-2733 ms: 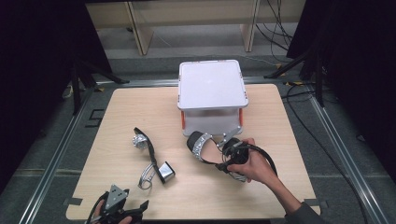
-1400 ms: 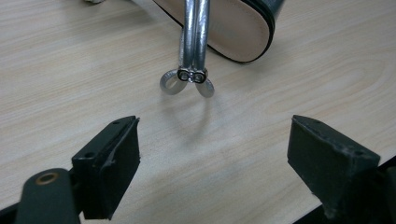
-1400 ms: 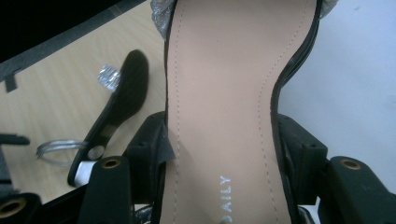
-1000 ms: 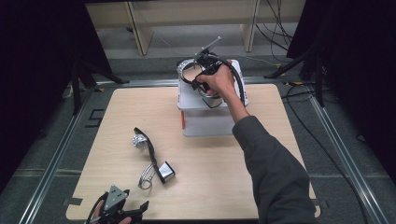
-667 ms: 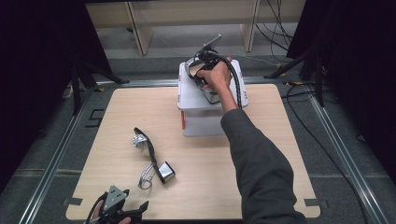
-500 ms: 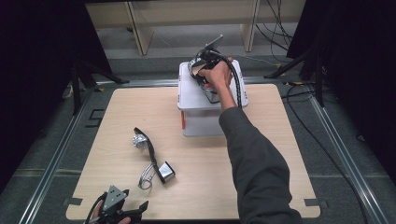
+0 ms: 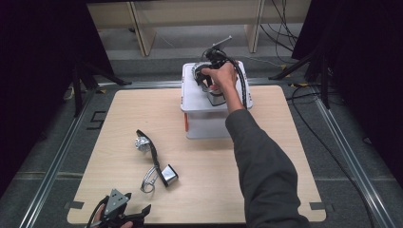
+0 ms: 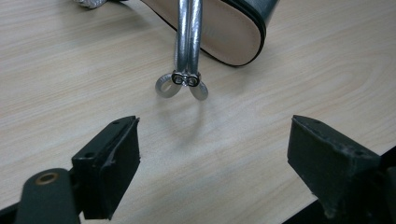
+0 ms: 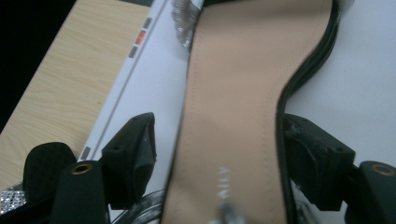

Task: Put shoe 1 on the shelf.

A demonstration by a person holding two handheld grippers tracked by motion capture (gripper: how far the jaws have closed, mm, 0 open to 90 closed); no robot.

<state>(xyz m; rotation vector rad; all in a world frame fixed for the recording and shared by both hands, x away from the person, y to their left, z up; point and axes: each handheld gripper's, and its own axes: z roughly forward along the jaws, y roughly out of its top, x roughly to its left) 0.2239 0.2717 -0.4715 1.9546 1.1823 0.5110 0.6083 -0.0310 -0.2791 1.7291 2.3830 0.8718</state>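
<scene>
A black sandal with a tan insole lies on the lid of the white box. In the high view its silver strap shows beside the hand. My right gripper straddles the sandal; its jaws have just been opening and the left pad stands off the edge. From above, the right gripper points down at the lid. A second black sandal lies on the table's left half, its silver strap loops before my left gripper. The left gripper is open with nothing between its jaws, near the front edge.
The wooden table sits in a metal frame. Cables and wooden furniture legs stand on the floor behind it. The right forearm in a dark sleeve reaches across the table's right half to the box.
The right gripper carried the sandal from the table in front of the box up onto the lid and settled slightly lower there. The left gripper and the other sandal stayed put.
</scene>
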